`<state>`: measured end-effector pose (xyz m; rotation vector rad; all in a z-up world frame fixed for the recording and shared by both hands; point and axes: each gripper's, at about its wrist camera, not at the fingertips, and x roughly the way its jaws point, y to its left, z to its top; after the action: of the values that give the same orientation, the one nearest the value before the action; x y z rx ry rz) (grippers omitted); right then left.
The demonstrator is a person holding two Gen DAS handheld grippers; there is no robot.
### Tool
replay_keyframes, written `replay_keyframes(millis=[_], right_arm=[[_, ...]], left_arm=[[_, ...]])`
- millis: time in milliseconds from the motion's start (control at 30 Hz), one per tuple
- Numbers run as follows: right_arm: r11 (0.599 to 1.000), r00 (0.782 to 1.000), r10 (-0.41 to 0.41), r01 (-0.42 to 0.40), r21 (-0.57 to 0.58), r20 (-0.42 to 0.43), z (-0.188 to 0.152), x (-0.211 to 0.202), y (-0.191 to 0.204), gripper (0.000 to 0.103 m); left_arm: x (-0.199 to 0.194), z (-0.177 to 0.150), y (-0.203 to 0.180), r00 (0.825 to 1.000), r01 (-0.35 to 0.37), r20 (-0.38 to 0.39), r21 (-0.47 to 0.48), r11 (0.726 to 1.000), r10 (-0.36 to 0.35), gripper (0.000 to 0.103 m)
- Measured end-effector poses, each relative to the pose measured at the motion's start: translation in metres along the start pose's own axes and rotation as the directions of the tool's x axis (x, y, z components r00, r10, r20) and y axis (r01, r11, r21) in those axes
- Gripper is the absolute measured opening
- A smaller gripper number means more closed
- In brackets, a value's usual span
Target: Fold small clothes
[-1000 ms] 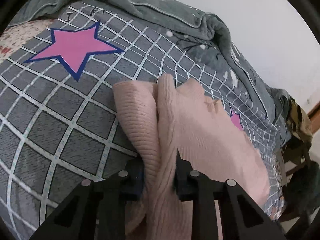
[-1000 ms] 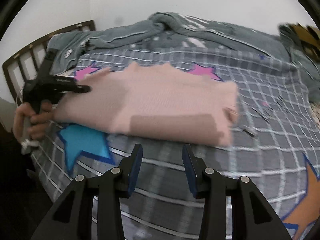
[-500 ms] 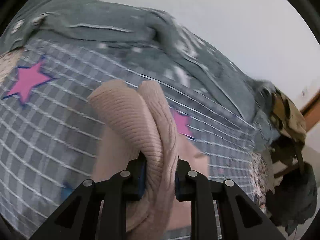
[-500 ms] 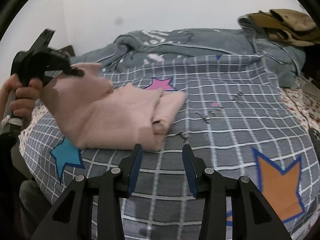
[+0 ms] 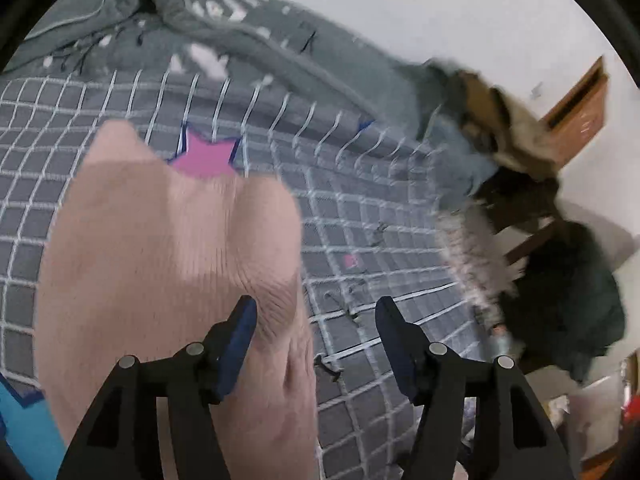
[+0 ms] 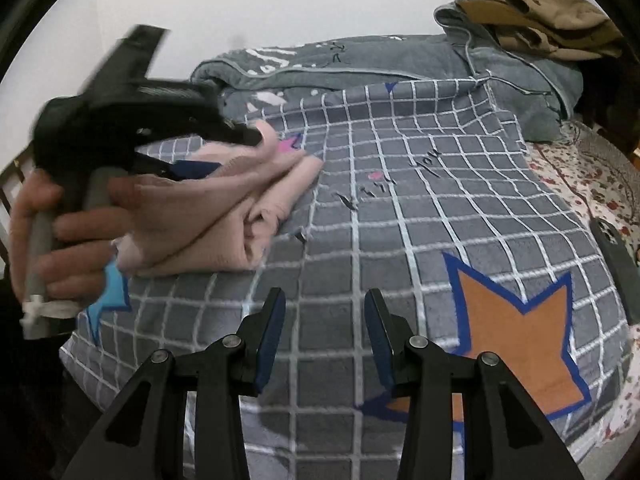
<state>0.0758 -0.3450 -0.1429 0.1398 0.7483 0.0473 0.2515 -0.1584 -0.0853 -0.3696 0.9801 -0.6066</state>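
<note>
Bedspread point(image 6: 400, 240) under blurred pink sweater point(image 5: 168, 248).

Left gripper point(image 5: 314, 312) jaws spread — pink garment point(image 5: 168, 256) lies beneath, unheld.

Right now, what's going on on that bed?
A person is folding a pink knit garment on a grey checked blanket with stars, using two handheld grippers. The left gripper hangs just over the garment with its jaws wide apart and nothing between them; the garment lies bunched and folded over itself beneath it. The right gripper hovers open over bare blanket, apart from the garment. A grey quilt is piled along the wall.
</note>
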Motion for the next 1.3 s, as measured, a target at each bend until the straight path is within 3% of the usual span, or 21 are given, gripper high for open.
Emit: replay_keyframes(millis=[133,300,400,467,500,533,600,633,700,767,867,967,1033,1067,1167,1300], right_arm=[[0.996,0.995,0.082,-0.083,0.022,0.05,0.024,0.004,0.011,0.041],[0.966,0.965,0.239,-0.247,0.072,0.106,0.053,0.017,0.036,0.049],[0.931,0.935,0.341,-0.35,0.104,0.093,0.062,0.038,0.054,0.053],[0.935,0.941,0.335,-0.338,0.111,0.042,0.063,0.061,0.07,0.053],[0.942,0.948,0.319,-0.318,0.107,0.015,0.062,0.071,0.076,0.04],[0.949,0.953,0.304,-0.303,0.09,0.0,0.061,0.078,0.081,0.008],[0.97,0.97,0.242,-0.242,-0.002,0.015,0.063,0.083,0.086,0.009],[0.98,0.977,0.198,-0.196,-0.032,0.081,0.064,0.074,0.08,0.008],[0.982,0.972,0.191,-0.19,-0.024,0.136,0.063,0.065,0.062,0.005],[0.98,0.974,0.198,-0.2,0.005,0.111,0.058,0.07,0.046,0.005],[0.99,0.99,0.138,-0.138,-0.035,-0.012,0.041,0.1,0.047,0.01],[0.986,0.992,0.123,-0.119,-0.12,0.027,0.041,0.084,0.056,0.016],[0.984,0.986,0.15,-0.142,-0.105,0.075,0.052,0.072,0.054,0.041],[0.985,0.984,0.155,-0.147,-0.093,0.089,0.058,0.069,0.052,0.046],[0.99,0.988,0.134,-0.129,-0.061,0.077,0.078,0.084,0.053,0.048],[0.99,0.991,0.133,-0.132,0.059,-0.017,0.092,0.127,0.046,0.048]], left_arm=[[-0.036,0.008,0.025,0.995,-0.064,0.081,-0.007,0.998,0.064,0.063],[-0.064,0.008,0.089,0.979,-0.156,0.118,-0.103,0.982,0.168,0.063],[-0.074,0.0,0.122,0.977,-0.161,0.112,-0.154,0.975,0.179,0.063],[-0.082,-0.005,0.135,0.976,-0.164,0.115,-0.17,0.972,0.184,0.063],[-0.085,-0.008,0.139,0.976,-0.162,0.12,-0.17,0.972,0.183,0.063],[-0.088,-0.01,0.143,0.975,-0.16,0.126,-0.166,0.973,0.181,0.063],[-0.091,-0.014,0.146,0.975,-0.161,0.133,-0.151,0.975,0.181,0.063],[-0.092,-0.016,0.145,0.975,-0.16,0.135,-0.139,0.977,0.179,0.063],[-0.092,-0.021,0.145,0.976,-0.154,0.139,-0.106,0.982,0.168,0.063],[-0.087,-0.026,0.141,0.979,-0.145,0.135,-0.073,0.987,0.154,0.063],[-0.074,-0.034,0.135,0.986,-0.127,0.106,-0.042,0.991,0.131,0.063],[-0.063,-0.043,0.127,0.992,-0.107,0.06,-0.001,0.994,0.107,0.063],[-0.06,-0.048,0.122,0.993,-0.106,0.056,0.022,0.994,0.105,0.063],[-0.06,-0.049,0.121,0.993,-0.108,0.058,0.027,0.994,0.106,0.063],[-0.062,-0.051,0.123,0.993,-0.098,0.064,0.019,0.995,0.097,0.063],[-0.066,-0.051,0.131,0.991,-0.115,0.076,0.01,0.993,0.114,0.063]])
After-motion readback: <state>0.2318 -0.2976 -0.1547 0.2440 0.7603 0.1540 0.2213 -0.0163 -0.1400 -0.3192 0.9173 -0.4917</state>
